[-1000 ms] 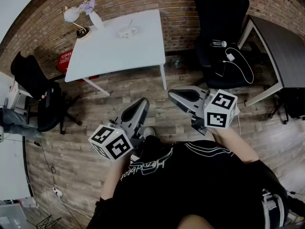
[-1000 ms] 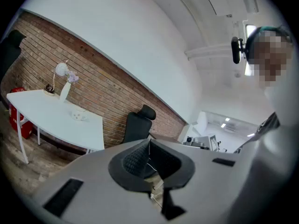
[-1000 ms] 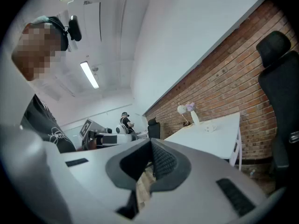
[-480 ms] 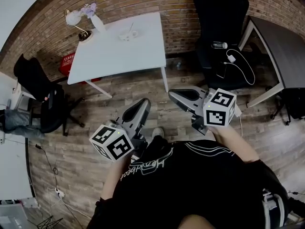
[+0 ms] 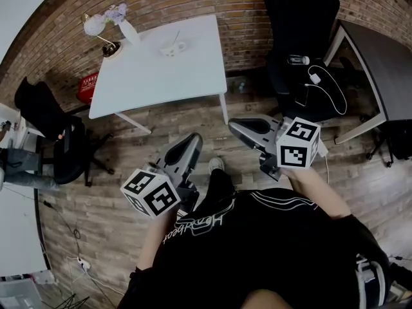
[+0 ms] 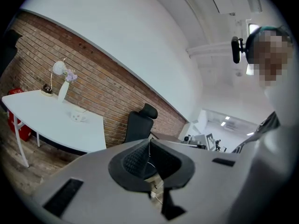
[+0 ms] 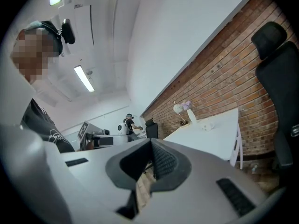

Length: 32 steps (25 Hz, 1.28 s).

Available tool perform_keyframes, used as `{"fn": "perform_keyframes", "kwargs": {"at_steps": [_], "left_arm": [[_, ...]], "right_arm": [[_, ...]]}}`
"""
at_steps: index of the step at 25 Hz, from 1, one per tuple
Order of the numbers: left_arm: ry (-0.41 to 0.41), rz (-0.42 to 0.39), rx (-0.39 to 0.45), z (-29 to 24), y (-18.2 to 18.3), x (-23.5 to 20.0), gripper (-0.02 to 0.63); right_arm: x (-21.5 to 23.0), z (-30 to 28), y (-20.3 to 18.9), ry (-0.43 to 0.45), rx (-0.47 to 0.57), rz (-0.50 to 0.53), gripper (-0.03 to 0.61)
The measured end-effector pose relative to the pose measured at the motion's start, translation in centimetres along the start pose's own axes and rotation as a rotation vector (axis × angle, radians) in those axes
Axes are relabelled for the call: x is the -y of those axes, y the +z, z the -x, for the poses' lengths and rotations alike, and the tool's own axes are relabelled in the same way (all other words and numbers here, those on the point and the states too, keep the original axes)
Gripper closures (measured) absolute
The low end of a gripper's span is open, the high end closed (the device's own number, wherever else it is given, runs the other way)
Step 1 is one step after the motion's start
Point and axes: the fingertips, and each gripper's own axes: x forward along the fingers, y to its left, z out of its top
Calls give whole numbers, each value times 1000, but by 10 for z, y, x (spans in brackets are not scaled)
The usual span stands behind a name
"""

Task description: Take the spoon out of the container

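Left gripper (image 5: 190, 141): my fingers are pressed together with nothing between them, over the wooden floor.
Right gripper (image 5: 238, 126): my fingers are together, empty.
Spoon (image 5: 177, 35): stands in the cup (image 5: 172, 46) near the white table's (image 5: 161, 76) far edge, well apart from both grippers.
Lamp (image 5: 96, 26): at the table's far left corner.

- Small white container (image 5: 172, 46) on the white rectangular table (image 5: 161, 76): contents too small to identify.
- Dark grey desk (image 5: 386, 63), right of that table: cut by picture edge.
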Motion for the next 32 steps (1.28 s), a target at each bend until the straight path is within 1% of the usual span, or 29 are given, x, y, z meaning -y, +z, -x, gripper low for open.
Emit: {"fn": "perform_keyframes", "kwargs": {"at_steps": [6, 13, 18, 22, 25, 32], "left_arm": [[-14, 39, -21, -24, 20, -53, 605], [-24, 73, -45, -65, 65, -147, 604], [-44, 87, -47, -87, 102, -207, 604], [-44, 105, -53, -93, 119, -250, 604], [-41, 107, -50, -97, 128, -273, 604], [-30, 106, -42, -108, 143, -303, 604]], "right_arm": [[39, -42, 11, -17, -10, -41, 581], [108, -116, 34, -43, -12, -83, 581], [151, -168, 55, -75, -22, -78, 581], [180, -199, 73, -112, -20, -69, 581], [193, -214, 82, -125, -8, -62, 581], [227, -236, 100, -159, 19, -52, 580]]}}
